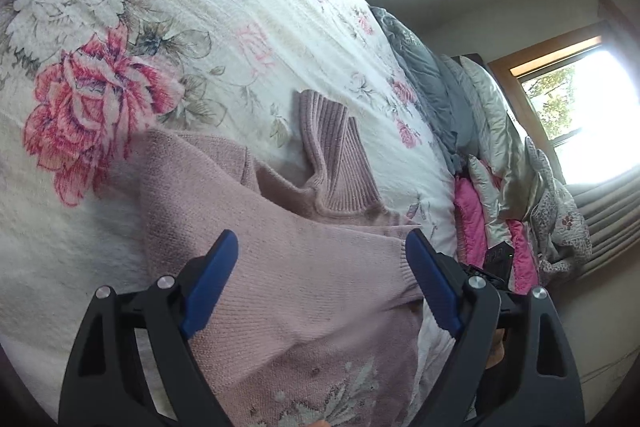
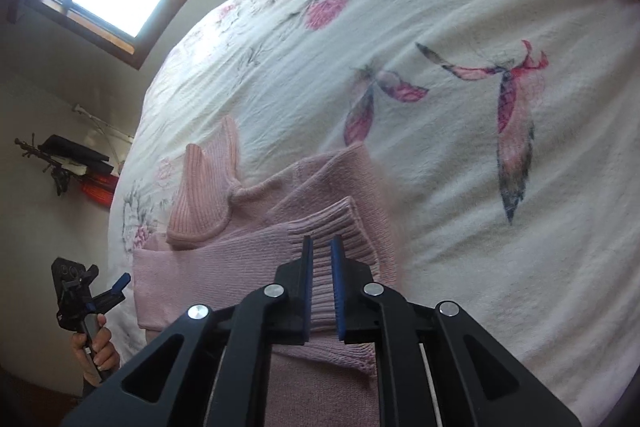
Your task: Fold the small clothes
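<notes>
Pink sweater [image 1: 280,267] lies on the floral bedspread [image 1: 200,7]. Left gripper [image 1: 322,247] spread wide above it, holding nothing. Right gripper [image 2: 321,247] clamped on the ribbed cuff [image 2: 344,223].

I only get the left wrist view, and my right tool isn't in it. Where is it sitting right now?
Observer: The right tool sits over the ribbed cuff of the pink sweater's folded-in sleeve.
Operator: Is it gripping?
Observer: Its pads stand narrowly apart, with ribbing showing between them. I cannot tell whether it pinches.
Operator: What's beyond the cuff?
Observer: Bare bedspread with two printed butterflies.
</notes>
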`<state>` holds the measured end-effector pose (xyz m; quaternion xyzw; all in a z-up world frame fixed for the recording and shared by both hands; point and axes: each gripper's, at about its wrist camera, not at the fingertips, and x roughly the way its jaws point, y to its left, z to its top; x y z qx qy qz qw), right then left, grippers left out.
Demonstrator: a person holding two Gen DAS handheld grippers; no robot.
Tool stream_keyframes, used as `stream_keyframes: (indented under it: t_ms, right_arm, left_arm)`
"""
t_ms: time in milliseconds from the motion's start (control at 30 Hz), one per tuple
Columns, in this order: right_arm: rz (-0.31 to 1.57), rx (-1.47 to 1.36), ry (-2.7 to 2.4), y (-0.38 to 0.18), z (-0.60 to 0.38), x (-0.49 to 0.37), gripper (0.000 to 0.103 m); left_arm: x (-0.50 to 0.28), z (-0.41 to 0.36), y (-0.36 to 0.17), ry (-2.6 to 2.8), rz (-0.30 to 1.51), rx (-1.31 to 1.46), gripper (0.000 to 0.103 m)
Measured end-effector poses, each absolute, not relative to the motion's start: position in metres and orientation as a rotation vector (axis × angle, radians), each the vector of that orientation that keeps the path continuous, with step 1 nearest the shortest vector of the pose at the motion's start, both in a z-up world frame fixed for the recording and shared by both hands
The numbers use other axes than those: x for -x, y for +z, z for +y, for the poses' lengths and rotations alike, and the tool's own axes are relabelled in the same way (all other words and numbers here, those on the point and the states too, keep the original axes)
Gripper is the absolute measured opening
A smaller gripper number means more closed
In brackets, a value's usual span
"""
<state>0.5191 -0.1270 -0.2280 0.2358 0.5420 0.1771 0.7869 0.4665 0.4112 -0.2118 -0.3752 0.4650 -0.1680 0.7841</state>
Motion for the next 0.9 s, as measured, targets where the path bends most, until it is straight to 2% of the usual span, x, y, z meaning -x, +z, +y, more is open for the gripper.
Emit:
stream_keyframes:
  t_ms: [133, 167, 200, 267, 433, 633, 767, 900]
  right_arm:
    - [1.288, -0.495, 0.367, -0.267, -0.115, -0.52, 0.012]
    - [1.301, -0.481, 0.355, -0.274, -0.116, -0.52, 0.003]
    - [1.302, -0.471, 0.354, -0.274, -0.117, -0.521, 0.002]
    - [1.282, -0.496, 0.384, -0.261, -0.117, -0.526, 0.011]
    - [1.237, -0.482, 0.501, -0.222, -0.076, -0.578, 0.016]
    - [1.256, -0.485, 0.58, -0.232, 0.002, -0.656, 0.028]
    - [1.255, -0.447, 0.578, -0.253, 0.037, -0.69, 0.041]
    - [1.254, -0.424, 0.573, -0.274, 0.058, -0.717, 0.042]
  left_arm:
    - [-0.476, 0.407, -0.246, -0.266, 1.118, 0.761, 0.084]
    - [-0.476, 0.407, -0.245, -0.266, 1.112, 0.762, 0.084]
    - [-0.476, 0.408, -0.242, -0.267, 1.109, 0.769, 0.084]
    - [-0.478, 0.41, -0.225, -0.312, 1.067, 0.791, 0.083]
    - [-0.531, 0.398, -0.189, -0.39, 0.98, 0.782, 0.085]
    - [-0.627, 0.36, -0.232, -0.4, 1.107, 0.781, 0.085]
    - [-0.666, 0.345, -0.267, -0.368, 1.181, 0.719, 0.085]
    - [-0.684, 0.343, -0.275, -0.38, 1.152, 0.721, 0.085]
